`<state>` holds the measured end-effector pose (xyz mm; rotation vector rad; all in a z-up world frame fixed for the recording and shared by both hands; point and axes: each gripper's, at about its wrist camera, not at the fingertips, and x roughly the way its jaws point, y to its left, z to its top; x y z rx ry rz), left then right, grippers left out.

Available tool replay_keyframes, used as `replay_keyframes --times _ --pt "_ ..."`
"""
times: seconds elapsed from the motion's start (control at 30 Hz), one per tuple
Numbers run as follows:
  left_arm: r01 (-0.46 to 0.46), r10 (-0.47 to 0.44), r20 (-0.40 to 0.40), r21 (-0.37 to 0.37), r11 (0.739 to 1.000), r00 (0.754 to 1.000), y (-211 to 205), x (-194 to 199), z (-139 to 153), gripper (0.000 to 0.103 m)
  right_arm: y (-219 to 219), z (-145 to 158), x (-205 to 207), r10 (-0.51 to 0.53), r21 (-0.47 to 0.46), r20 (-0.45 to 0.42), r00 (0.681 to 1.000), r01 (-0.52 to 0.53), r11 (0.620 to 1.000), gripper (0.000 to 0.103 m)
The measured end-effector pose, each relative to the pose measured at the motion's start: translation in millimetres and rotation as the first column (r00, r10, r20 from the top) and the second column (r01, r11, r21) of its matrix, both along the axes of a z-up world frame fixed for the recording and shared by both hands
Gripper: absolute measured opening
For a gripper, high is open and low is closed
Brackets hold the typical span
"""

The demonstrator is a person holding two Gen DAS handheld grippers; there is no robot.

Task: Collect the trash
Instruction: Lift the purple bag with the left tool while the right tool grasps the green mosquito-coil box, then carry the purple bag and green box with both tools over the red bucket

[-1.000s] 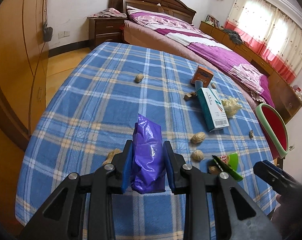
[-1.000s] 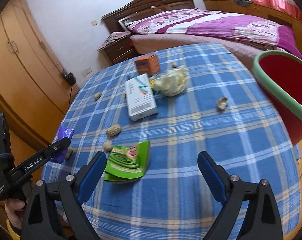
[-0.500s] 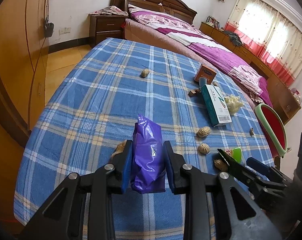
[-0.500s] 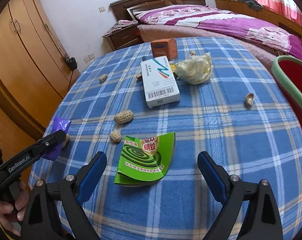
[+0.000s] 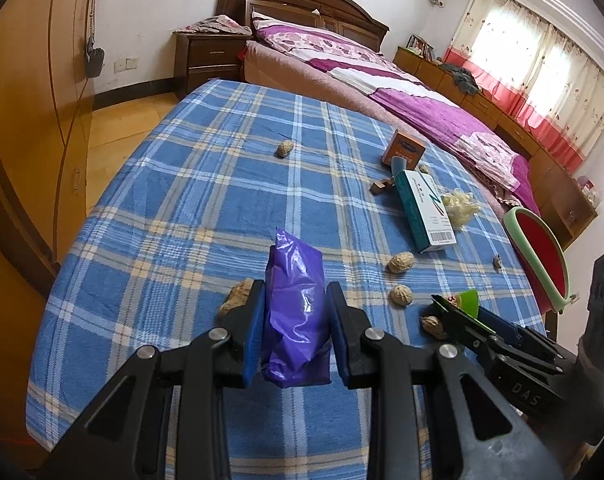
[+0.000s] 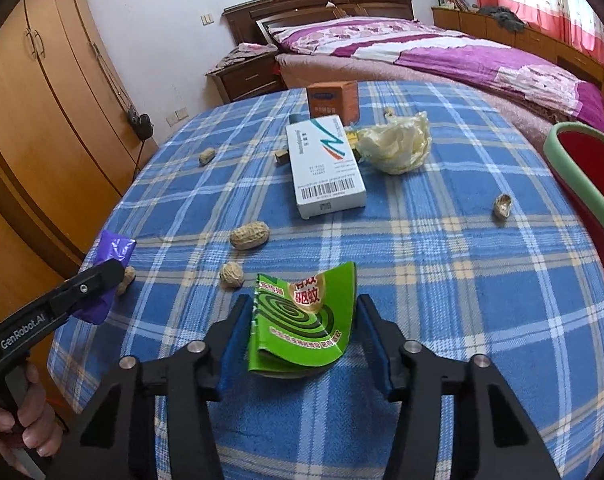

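Observation:
My left gripper (image 5: 296, 296) is shut on a crumpled purple plastic bag (image 5: 296, 312), held just above the blue checked tablecloth (image 5: 206, 184); it also shows at the left of the right wrist view as the left gripper (image 6: 102, 280). The jaws of my right gripper (image 6: 302, 320) are closing around a torn green mosquito-coil packet (image 6: 302, 320) that lies on the cloth. The packet sits between the pads, with a thin gap still showing at the left pad. In the left wrist view the right gripper (image 5: 454, 312) hides most of the green packet (image 5: 468, 300).
Several peanut shells (image 6: 249, 235) lie scattered on the cloth. A white box (image 6: 326, 164), an orange box (image 6: 334, 98) and a crumpled pale wrapper (image 6: 398, 144) sit farther back. A red bin with a green rim (image 6: 578, 160) stands at the table's right edge. A bed is behind.
My right gripper came forward over the green packet and its jaws narrowed from wide apart to close around it. The left gripper kept the purple bag and stayed put.

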<state>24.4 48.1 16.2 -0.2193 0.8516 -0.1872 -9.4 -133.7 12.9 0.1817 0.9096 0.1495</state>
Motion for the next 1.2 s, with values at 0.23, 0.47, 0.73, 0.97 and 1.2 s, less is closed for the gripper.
replay_keyframes --times 0.23,0.47,0.73,0.97,1.2 --pt "0.023 -0.023 0.013 0.002 1.000 1.000 -11.0 -1.3 7.2 0.031 -15.9 8.9 -8.6 -0.033 0.042 0.024 0.999 0.032 0.999 0.052" --pt "0.062 -0.062 0.022 -0.018 0.998 0.998 -24.6 0.7 16.6 0.031 -37.1 30.0 -19.1 -0.080 0.057 0.086 0.993 0.075 0.996 0.052" --pt "0.122 -0.122 0.023 -0.032 0.992 0.992 -50.3 6.5 28.2 0.031 -67.3 50.1 -29.4 -0.140 0.088 0.132 0.981 0.129 0.988 0.052" --pt "0.185 -0.185 0.024 -0.032 0.982 0.983 -78.5 11.6 36.6 0.031 -103.1 62.8 -37.9 -0.221 0.127 0.161 0.962 0.202 0.971 0.052" --pt "0.265 -0.265 0.017 -0.037 0.963 0.964 -114.1 20.9 44.2 0.031 -142.9 70.0 -44.9 -0.313 0.161 0.172 0.934 0.286 0.944 0.052"
